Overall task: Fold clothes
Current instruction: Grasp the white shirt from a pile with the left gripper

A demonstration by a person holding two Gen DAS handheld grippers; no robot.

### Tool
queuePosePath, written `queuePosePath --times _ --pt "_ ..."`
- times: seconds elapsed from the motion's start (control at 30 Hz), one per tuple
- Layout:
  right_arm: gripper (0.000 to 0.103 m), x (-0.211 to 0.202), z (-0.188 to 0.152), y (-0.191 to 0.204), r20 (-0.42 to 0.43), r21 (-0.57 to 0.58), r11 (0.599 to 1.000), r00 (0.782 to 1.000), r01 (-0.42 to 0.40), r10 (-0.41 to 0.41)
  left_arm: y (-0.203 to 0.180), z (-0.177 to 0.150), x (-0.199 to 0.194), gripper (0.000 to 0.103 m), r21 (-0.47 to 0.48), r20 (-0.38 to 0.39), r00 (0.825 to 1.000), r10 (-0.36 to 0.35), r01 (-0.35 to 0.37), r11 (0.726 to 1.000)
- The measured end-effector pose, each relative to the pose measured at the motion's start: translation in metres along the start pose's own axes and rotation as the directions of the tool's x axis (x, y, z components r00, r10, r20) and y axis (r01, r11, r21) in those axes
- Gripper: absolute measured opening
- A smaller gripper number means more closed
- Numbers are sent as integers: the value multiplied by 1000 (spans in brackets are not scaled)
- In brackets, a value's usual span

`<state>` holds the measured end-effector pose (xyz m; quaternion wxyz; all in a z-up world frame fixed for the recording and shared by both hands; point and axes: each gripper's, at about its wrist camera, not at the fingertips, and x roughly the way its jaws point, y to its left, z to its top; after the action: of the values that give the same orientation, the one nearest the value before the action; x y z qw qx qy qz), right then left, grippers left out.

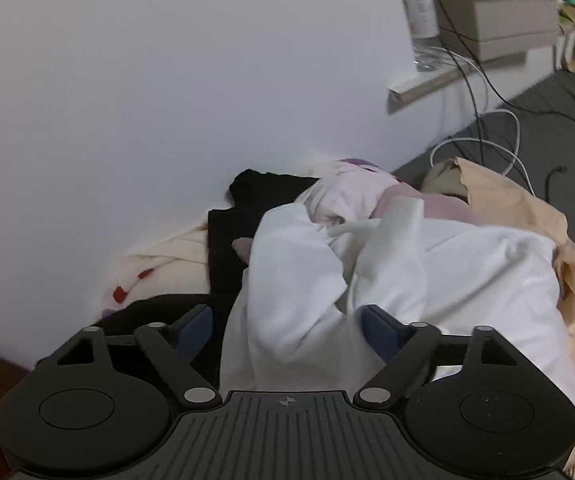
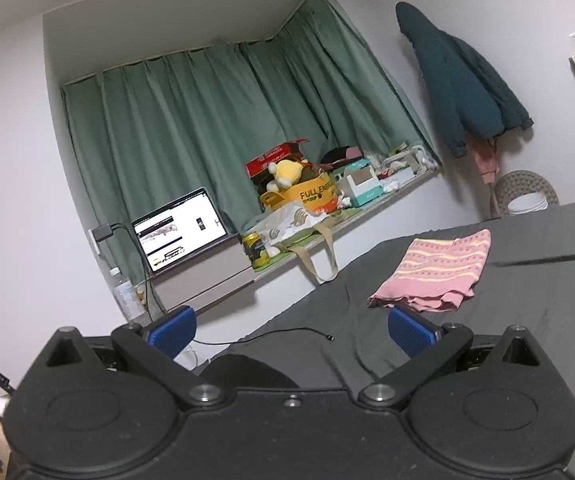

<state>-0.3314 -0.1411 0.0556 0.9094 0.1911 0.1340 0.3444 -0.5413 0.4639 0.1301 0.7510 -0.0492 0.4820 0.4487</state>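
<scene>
We are in a bedroom, over a bed with a dark grey sheet (image 2: 527, 320) beside a white wall (image 1: 167, 80).

Our left gripper (image 1: 285, 328) is wide open and holds nothing. A fold of the white garment (image 1: 427, 276) lies right between its blue pads (image 1: 379, 330); whether they touch it, we cannot tell. This white top sits on a messy pile by the wall, with a black garment (image 1: 227, 232) to its left, a pink one (image 1: 351, 196) behind it and a peach one (image 1: 527, 208) on the right.

Our right gripper (image 2: 291, 330) is wide open too, and empty. It hangs over the bare sheet. Just past its right pad lies the pink striped cloth (image 2: 435, 270), folded flat and neat.

So we think one piece is done, and the whole pile is left. The white top looks like the next one to pick up.
</scene>
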Motion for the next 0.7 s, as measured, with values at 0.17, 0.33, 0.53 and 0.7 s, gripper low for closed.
queuePosePath --times 0.17,0.33,0.53,0.7 --pt "103 -1 -3 3 1 -9 1000 1000 -18 18 14 -10 43 86 -129 -27 996 -83 78 989" --pt "103 -2 -4 3 6 -3 1000 1000 -9 9 29 -27 54 57 -256 23 978 -209 208 944" --pt "103 1 -4 3 2 4 1000 1000 -7 7 35 -26 31 19 -266 206 972 -110 163 950" --pt "103 0 -3 4 12 -10 1000 1000 -7 7 38 3 -18 18 -255 428 893 -139 267 930"
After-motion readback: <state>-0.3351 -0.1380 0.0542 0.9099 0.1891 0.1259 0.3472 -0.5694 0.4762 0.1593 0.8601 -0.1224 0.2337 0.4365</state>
